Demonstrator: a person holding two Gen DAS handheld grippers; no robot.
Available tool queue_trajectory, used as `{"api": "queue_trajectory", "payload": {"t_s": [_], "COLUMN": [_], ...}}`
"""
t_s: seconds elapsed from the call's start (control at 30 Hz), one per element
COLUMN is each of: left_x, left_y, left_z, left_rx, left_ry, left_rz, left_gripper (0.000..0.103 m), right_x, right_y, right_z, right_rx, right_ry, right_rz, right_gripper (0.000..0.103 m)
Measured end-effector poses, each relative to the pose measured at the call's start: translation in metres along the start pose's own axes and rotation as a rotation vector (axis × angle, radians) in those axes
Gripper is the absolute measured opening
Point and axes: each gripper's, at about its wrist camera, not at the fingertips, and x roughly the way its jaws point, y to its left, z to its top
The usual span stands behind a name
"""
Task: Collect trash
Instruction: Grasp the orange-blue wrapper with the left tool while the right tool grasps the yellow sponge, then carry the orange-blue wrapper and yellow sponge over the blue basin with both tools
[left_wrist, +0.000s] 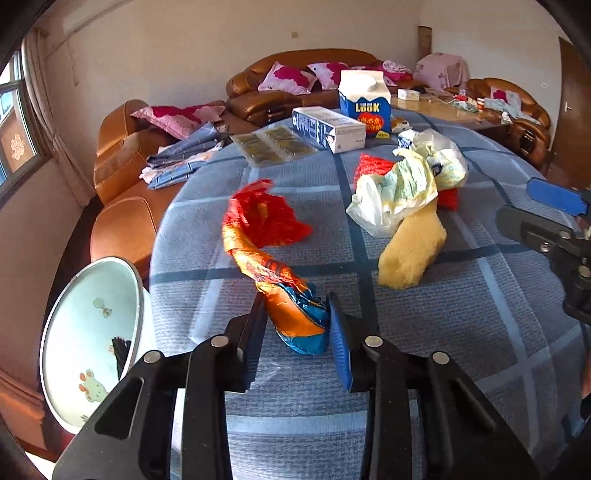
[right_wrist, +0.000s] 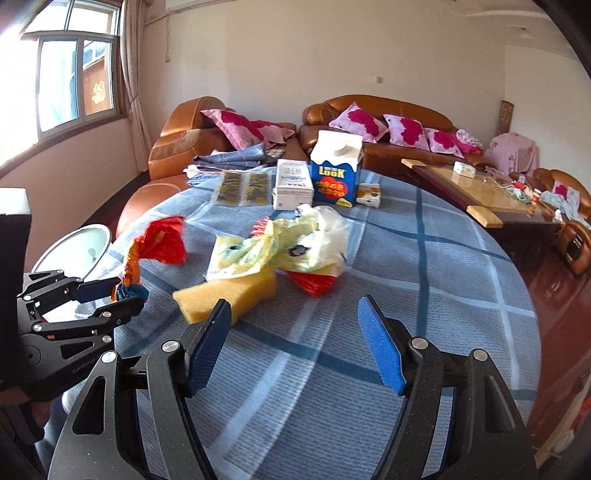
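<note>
Jaws on my left gripper (left_wrist: 297, 314) are clenched on the blue end of the orange-and-blue wrapper (left_wrist: 280, 291), low centre of the left wrist view; the wrapper's tail runs up and left from the pads to a red crumpled wrapper (left_wrist: 267, 216) at mid frame, blurred there, so I can't tell if that end touches the bench (left_wrist: 461, 350). Same grip shows at the left edge of the right wrist view (right_wrist: 123, 291).

Right gripper (right_wrist: 295, 332) jaws are released, spread wide, nothing between them. I see the yellow sponge (right_wrist: 229, 297) just above the left pad in frame, near it, contact unclear. On the far end of the sponge sits a crumpled clear bag (right_wrist: 291, 243), with red mesh (right_wrist: 314, 284) poking out from under it, mid frame.

Upper centre: milk carton (right_wrist: 334, 173) standing upright, white box (right_wrist: 293, 182) lying beside it on its left, flat packet (right_wrist: 243, 188) further left.

Blue basin (left_wrist: 88, 343) tilted at lower left of the left wrist view, off the bench edge.
</note>
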Motion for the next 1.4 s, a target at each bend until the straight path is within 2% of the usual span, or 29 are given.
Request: {"api": "queue_trajectory", "payload": {"t_s": [0.33, 0.47, 0.5, 0.57, 0.67, 0.8, 1.07, 1.23, 1.4], "left_x": [-0.025, -0.024, -0.024, -0.024, -0.03, -0.035, -0.049, -0.06, -0.07], "left_y": [0.028, 0.031, 0.03, 0.029, 0.03, 0.032, 0.035, 0.044, 0.064], "left_z": [0.002, -0.002, -0.003, -0.005, -0.006, -0.007, -0.007, -0.003, -0.001], "left_rx": [-0.043, -0.052, -0.05, -0.045, -0.05, -0.06, -0.067, -0.073, -0.097], "left_ry": [-0.096, -0.094, -0.094, -0.099, -0.114, -0.127, -0.16, -0.194, -0.211], "left_rz": [0.073, 0.055, 0.049, 0.035, 0.02, 0.009, 0.007, 0.064, 0.13], "left_gripper": [0.031, 0.031, 0.032, 0.032, 0.032, 0.032, 0.032, 0.032, 0.032], "right_x": [0.038, 0.055, 0.057, 0.061, 0.054, 0.042, 0.01, 0.001, 0.018], "right_y": [0.033, 0.038, 0.04, 0.042, 0.035, 0.032, 0.031, 0.039, 0.053], "right_z": [0.017, 0.019, 0.018, 0.013, 0.007, 0.0, 0.002, 0.015, 0.03], "right_rx": [0.052, 0.092, 0.093, 0.095, 0.121, 0.117, 0.055, -0.012, -0.061], "right_ry": [0.084, 0.158, 0.174, 0.214, 0.221, 0.215, 0.12, 0.053, 0.024], "right_rz": [0.105, 0.135, 0.141, 0.163, 0.201, 0.217, 0.172, 0.171, 0.197], "right_gripper": [0.071, 0.07, 0.067, 0.054, 0.044, 0.035, 0.034, 0.034, 0.034]}}
